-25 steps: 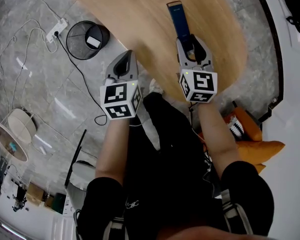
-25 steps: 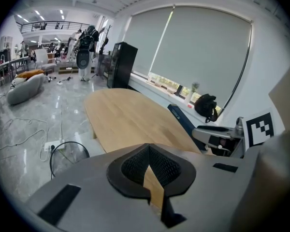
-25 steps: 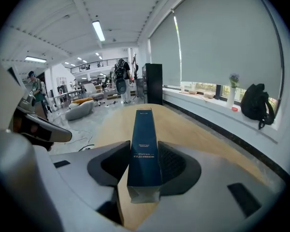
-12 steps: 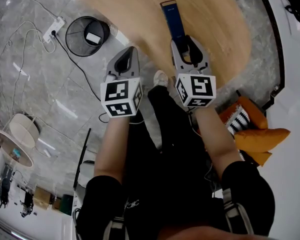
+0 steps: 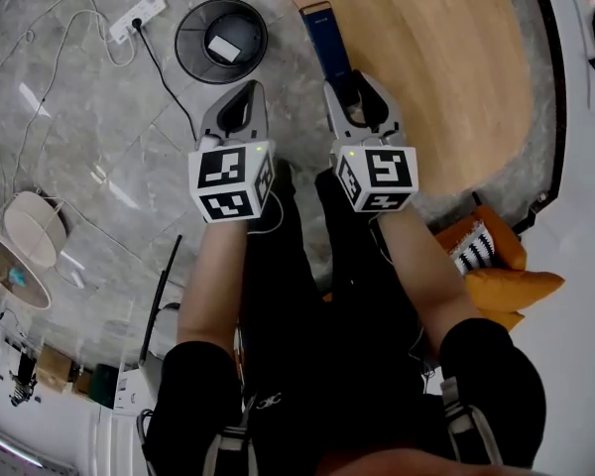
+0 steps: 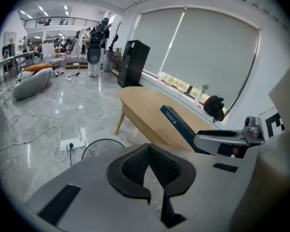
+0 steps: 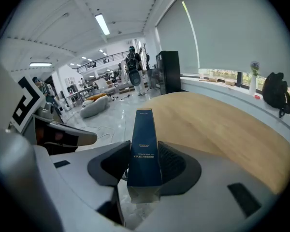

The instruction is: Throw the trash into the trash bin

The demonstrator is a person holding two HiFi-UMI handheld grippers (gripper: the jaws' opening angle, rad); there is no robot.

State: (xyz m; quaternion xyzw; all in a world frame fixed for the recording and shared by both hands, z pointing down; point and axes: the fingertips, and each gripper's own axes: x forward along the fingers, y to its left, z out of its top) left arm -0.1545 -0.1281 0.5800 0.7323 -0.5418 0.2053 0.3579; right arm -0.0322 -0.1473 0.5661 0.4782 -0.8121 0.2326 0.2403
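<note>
while the right tongs (image 5: 355, 85) clamp the near end of a long dark blue box (image 5: 324, 40), jaws spread only as far as the box is thick, the left tongs (image 5: 240, 107) just beside them carry nothing and their jaws are pressed together. the box juts straight out past the jaw tips, its long axis running toward the top of the head view. the trash bin (image 5: 186, 20), round and black on the grey floor with a white scrap inside, sits at upper middle, to the left of the box's far end and nearly straight ahead of the left tongs. the box is near the rim but not over it, so i judge the right hand must swing left before letting go.
</note>
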